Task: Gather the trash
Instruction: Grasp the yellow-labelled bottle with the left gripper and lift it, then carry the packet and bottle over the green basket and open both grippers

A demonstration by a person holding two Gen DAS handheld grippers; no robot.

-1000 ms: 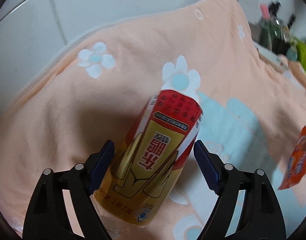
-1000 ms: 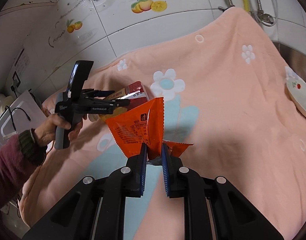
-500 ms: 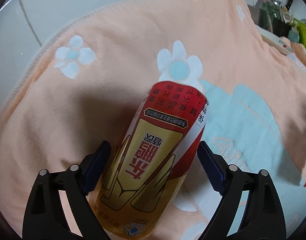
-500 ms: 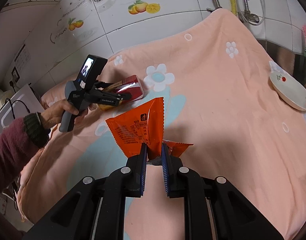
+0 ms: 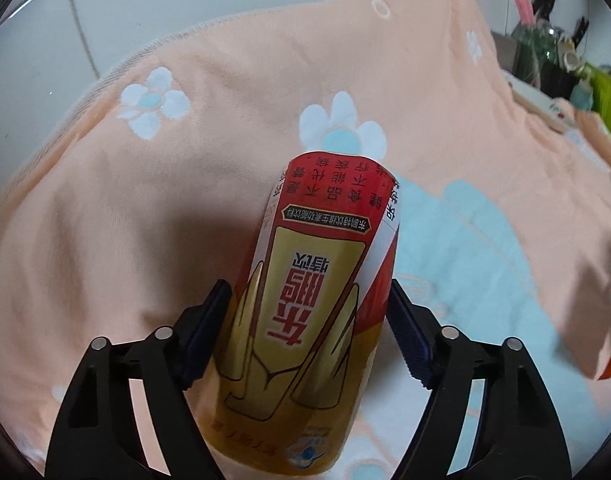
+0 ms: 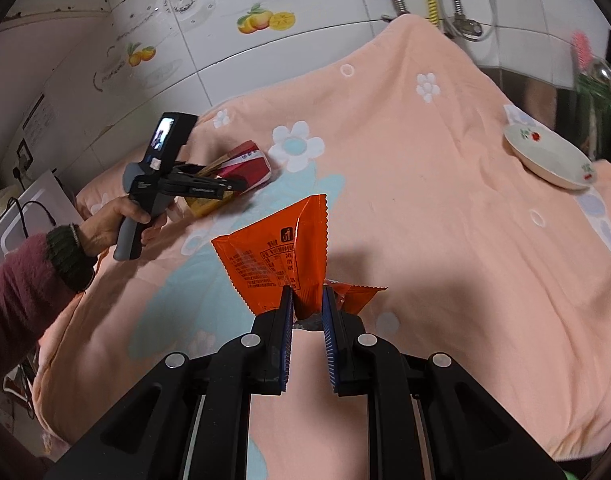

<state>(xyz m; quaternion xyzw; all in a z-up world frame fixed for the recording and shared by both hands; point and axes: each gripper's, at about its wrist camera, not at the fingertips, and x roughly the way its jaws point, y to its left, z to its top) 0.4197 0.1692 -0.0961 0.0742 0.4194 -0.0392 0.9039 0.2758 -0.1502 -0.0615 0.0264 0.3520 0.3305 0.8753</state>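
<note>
Between the left claw's closing blue pads lies a red-and-gold drink bottle, on its side on the peach flowered blanket that covers the desk; the near pad touches its side. At two o'clock from it, the right claw is clamped tight on an orange snack wrapper, held above the blanket. Farther out, toward two o'clock, a white dish sits near the blanket's edge.
</note>
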